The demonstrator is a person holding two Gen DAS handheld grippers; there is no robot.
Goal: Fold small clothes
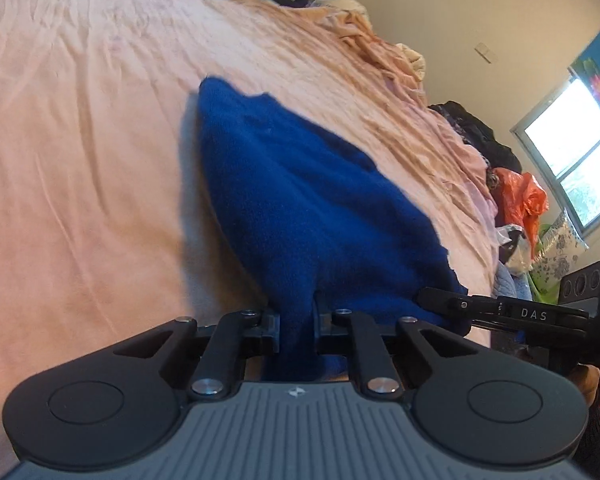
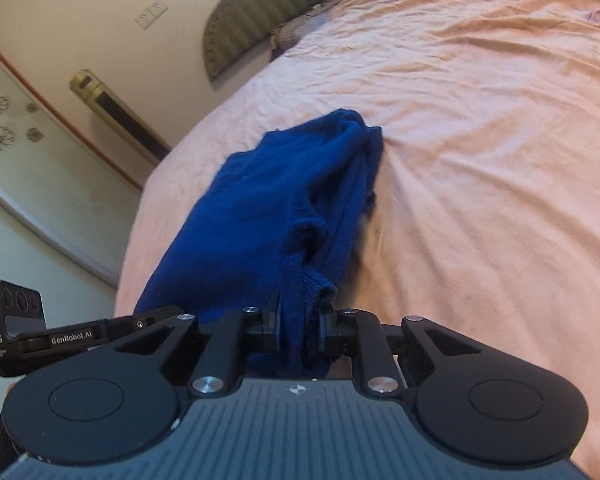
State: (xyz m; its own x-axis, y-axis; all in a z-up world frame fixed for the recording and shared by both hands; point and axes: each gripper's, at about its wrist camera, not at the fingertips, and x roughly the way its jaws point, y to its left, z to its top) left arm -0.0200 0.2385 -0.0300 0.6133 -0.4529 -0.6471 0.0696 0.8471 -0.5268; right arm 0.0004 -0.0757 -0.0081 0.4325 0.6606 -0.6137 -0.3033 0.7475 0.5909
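Blue knit garment (image 1: 300,200), fuzzy and soft, bunched into a tapering wedge on the wrinkled pink bedsheet (image 1: 80,160). Left gripper (image 1: 296,320) pinched tight on one near edge of the fabric; right gripper (image 2: 300,328) clamped on a ribbed cuff-like edge. Crumpled peach cloth (image 1: 360,36), dark clothes and an orange bag (image 1: 520,196) piled along the bed's far side, under the window (image 1: 572,152).
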